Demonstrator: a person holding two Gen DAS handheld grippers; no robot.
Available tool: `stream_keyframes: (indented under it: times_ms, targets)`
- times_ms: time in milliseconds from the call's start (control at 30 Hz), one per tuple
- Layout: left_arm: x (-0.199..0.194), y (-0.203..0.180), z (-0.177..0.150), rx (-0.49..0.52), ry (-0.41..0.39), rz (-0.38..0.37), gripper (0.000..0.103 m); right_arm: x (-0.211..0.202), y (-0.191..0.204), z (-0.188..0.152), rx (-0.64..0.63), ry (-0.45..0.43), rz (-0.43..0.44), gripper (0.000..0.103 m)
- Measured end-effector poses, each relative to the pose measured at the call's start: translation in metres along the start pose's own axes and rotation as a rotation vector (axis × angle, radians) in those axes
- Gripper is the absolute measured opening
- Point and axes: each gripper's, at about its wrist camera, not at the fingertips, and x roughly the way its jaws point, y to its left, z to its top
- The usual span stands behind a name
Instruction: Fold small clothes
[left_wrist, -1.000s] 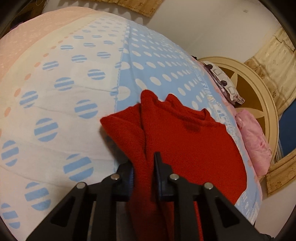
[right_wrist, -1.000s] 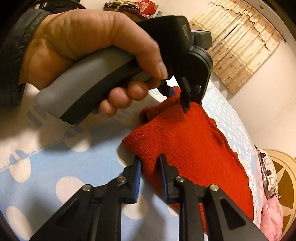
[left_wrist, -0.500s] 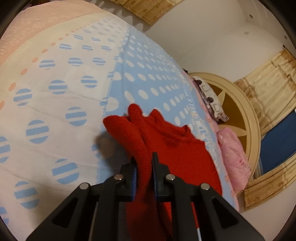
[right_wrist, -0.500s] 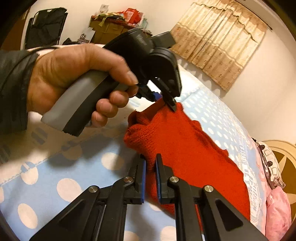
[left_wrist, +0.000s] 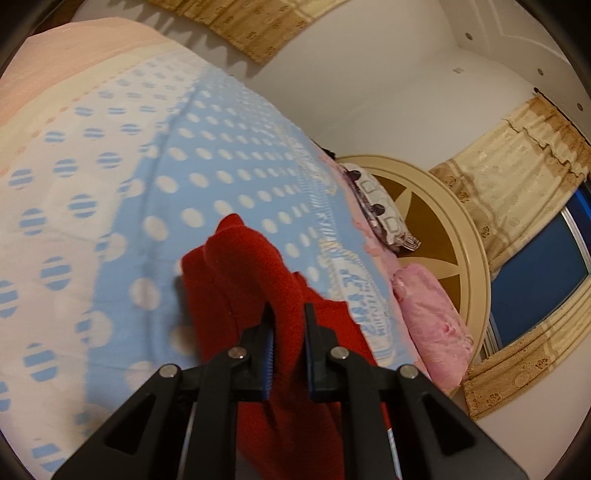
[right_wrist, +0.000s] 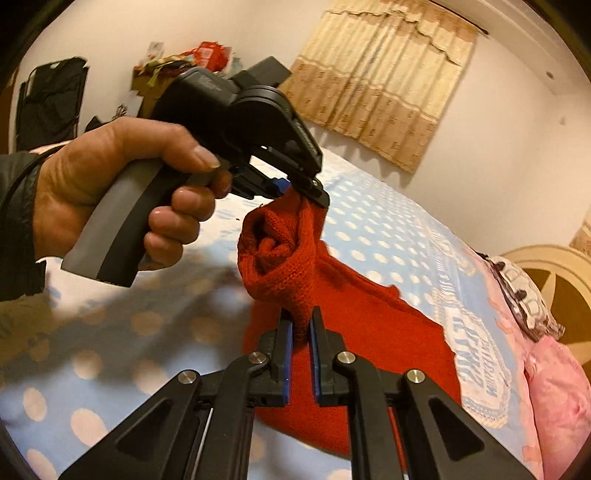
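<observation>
There is one red knitted garment (right_wrist: 369, 332) here and two claws working it. It lies on a bed whose blanket (left_wrist: 229, 162) is light blue with white dots on one part and white with blue striped dots on the other. Two pillows sit at the head end, one pink (left_wrist: 432, 325) and one white with dark patches (left_wrist: 380, 206), against a round cream and brown headboard (left_wrist: 443, 236). Beige curtains (right_wrist: 388, 74) hang on the pale walls, and a dark window (left_wrist: 539, 277) shows beside the bed.

The left claw (right_wrist: 295, 188) is closed tight on a bunched upper corner of the garment, gripped by a bare hand (right_wrist: 118, 192) in a dark sleeve, wrapped round the grey handle and pointing somewhat downward. The right claw (right_wrist: 302, 332) is likewise pinched shut on a fold of the same edge, just below the left. Between them the knit hangs up off the blanket in a gathered fold, while the rest of it trails down onto the blue part toward the pillows.
</observation>
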Motion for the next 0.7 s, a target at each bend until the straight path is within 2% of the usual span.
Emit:
stream_keyframes:
  times_ms: [367, 700]
  targets:
    - [0.04, -0.057, 0.007, 0.06, 0.027, -0.049, 0.013, -0.008, -0.057, -0.028, 0.136, 0.017, -0.04, 0.007]
    - [0.11, -0.101, -0.009, 0.115, 0.148, -0.071, 0.01, -0.012, -0.106, -0.065, 0.254, 0.085, -0.071, 0.007]
